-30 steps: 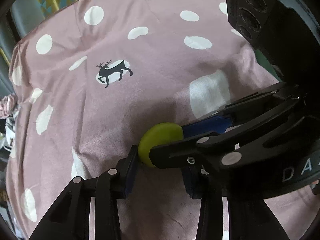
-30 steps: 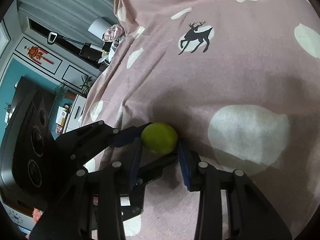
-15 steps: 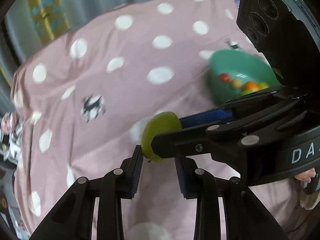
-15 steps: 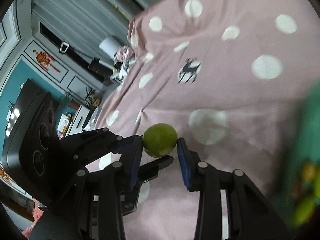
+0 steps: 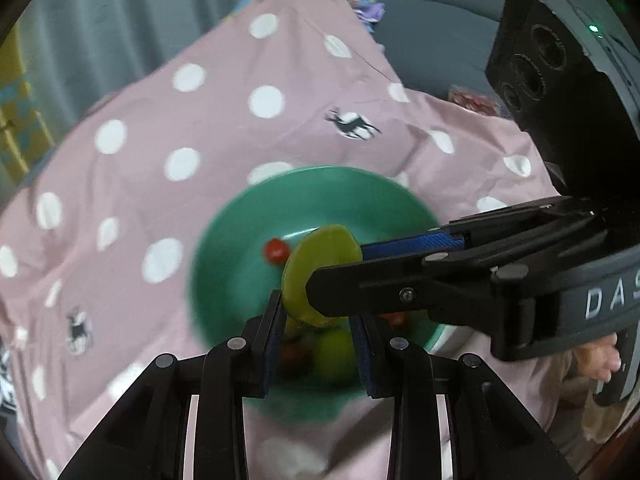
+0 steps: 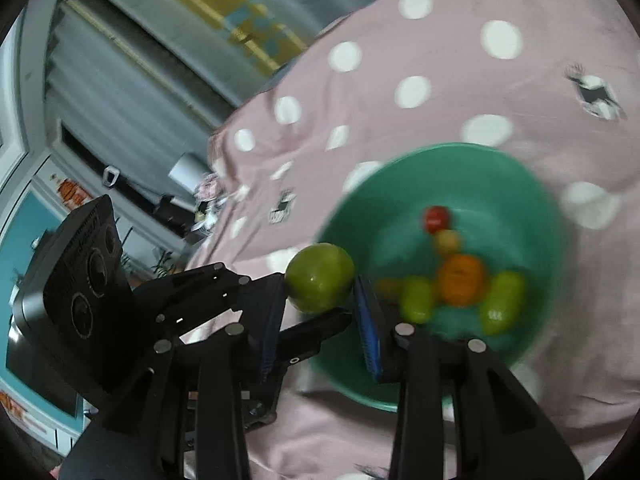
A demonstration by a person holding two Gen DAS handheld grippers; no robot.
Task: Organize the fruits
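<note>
Since the earlier frames both grippers have swung from bare cloth to over the round teal-green plastic bowl (image 5: 224, 240), which was out of sight a second ago and now fills the middle of both wrist views, motion-blurred. The right gripper (image 6: 320, 308) has its jaws narrowed down and clamped on the round smooth green fruit (image 6: 320, 277), a blue pad pressing each flank, the fruit sitting right at the tips and bulging above them. The left gripper (image 5: 318, 340) has narrowed a little since a second ago; its pads flank the lower edge of the same fruit from the crossing direction, but whether they actually press on it I can't tell, the other gripper's finger blocks the contact. The fruit hangs above the bowl's near side, not yet in it; from the right wrist view it reads at the rim, cloth still behind part of it. Already in the bowl: a small red tomato-like fruit (image 6: 436, 218), an orange citrus (image 6: 460, 280), two elongated yellow-green fruits and a pale small one, clustered at the bottom. Risks, as I judge them: the grip is at the very tips on a slick round skin, so a fast swing could squirt it out onto the pink polka-dot deer-print cloth (image 5: 160, 128); letting go too early at the rim bounces it off; dropping from height knocks the heap about; the crossed fingers could snag each other on release.
</note>
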